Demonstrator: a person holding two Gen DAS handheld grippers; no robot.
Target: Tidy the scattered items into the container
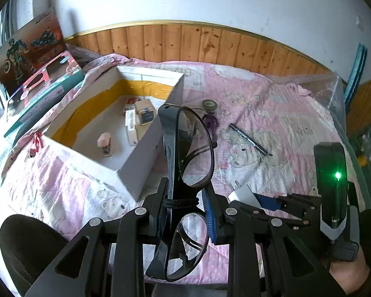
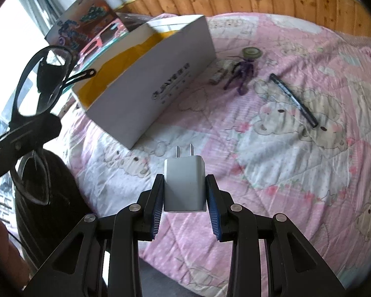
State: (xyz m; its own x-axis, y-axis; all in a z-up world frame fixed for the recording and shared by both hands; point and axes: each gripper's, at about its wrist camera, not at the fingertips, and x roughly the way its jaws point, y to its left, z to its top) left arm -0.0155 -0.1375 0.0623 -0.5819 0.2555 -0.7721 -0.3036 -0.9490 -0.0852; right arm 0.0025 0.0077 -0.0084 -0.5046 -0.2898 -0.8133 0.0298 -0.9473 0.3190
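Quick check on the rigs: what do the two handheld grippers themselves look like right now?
Both are black, angular linkage frames with round silver pivot pins. The left gripper and right gripper each have blue ribbed pads on their fingers. The right unit carries a black housing with a lit green LED.

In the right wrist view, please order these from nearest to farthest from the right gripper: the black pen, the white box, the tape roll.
From the right gripper:
1. White box, ahead, slightly left.
2. Black pen, ahead to the right.
3. Tape roll, farthest, beyond the box's far corner.
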